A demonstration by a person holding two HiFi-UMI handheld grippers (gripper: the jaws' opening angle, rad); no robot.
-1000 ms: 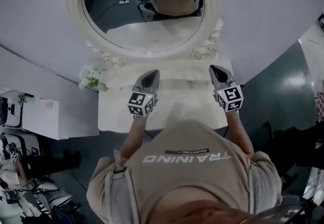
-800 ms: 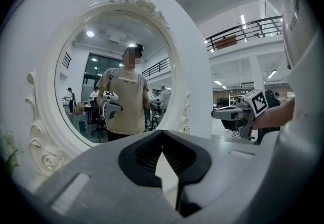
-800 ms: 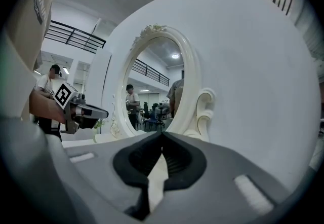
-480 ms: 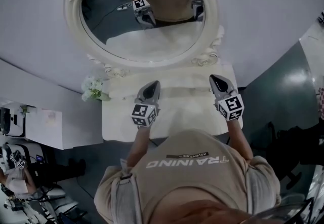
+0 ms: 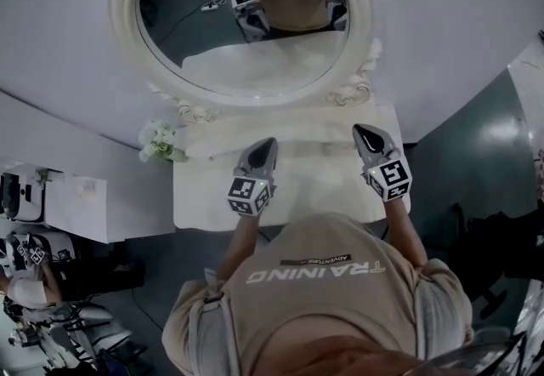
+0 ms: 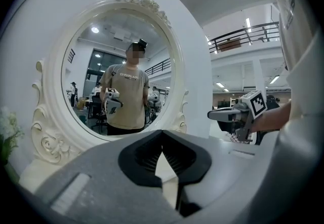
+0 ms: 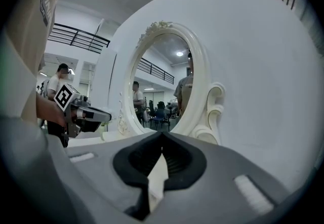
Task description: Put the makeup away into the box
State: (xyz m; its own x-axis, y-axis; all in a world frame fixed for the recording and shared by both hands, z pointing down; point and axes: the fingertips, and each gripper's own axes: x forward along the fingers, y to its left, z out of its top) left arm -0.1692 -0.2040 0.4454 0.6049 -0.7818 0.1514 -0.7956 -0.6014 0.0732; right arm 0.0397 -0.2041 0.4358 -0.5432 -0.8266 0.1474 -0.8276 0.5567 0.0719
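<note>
Over the white dressing table (image 5: 314,183), the head view shows the left gripper (image 5: 263,147) and the right gripper (image 5: 365,134) side by side and well apart. Both point toward the oval mirror (image 5: 255,59) at the table's back. Each narrows to a single tip and neither touches the tabletop. A small bunch of pale flowers (image 5: 159,142) stands at the table's left rear corner, beside the mirror's carved frame.

Along the left gripper view, the left gripper (image 6: 162,134) has its jaws pressed together at the tip, with nothing pinched between the ribbed pads. The mirror fills the view ahead, and the right gripper appears at the right, level and empty.

Along the right gripper view, the right gripper (image 7: 162,137) also has its jaws pressed together on nothing. The mirror stands ahead and the left gripper is at the left.

No view lets me make out where the makeup or the box lies.
</note>
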